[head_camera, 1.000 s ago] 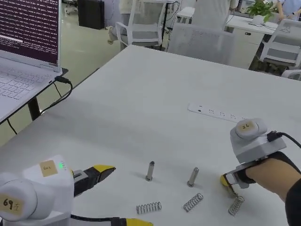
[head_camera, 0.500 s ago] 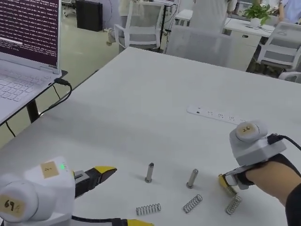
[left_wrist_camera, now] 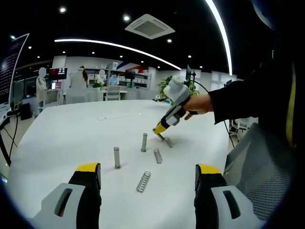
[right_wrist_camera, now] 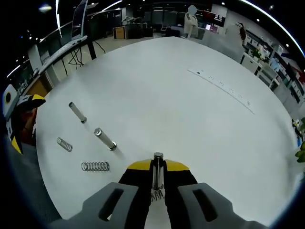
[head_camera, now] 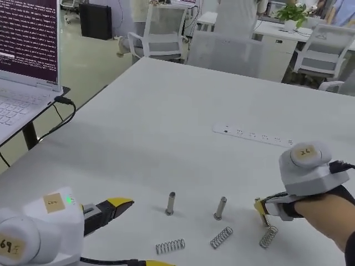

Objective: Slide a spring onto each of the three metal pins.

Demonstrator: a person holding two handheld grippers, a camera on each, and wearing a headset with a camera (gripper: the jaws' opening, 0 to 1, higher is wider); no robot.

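Evidently little has been moved lately: one metal pin point(right_wrist_camera: 157, 172) is still pinched by the right gripper point(right_wrist_camera: 157, 167) near the table's point(head_camera: 166, 111) near edge, a spring point(head_camera: 268, 236) beside it unthreaded; the left gripper point(left_wrist_camera: 147, 168) is held spread.

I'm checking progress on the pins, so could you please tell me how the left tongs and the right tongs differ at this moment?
The left tongs stand wide open and empty; the right tongs are shut on a metal pin. The left tongs sit back from the parts, while the right tongs are low over the table beside a spring. Both have yellow tips.
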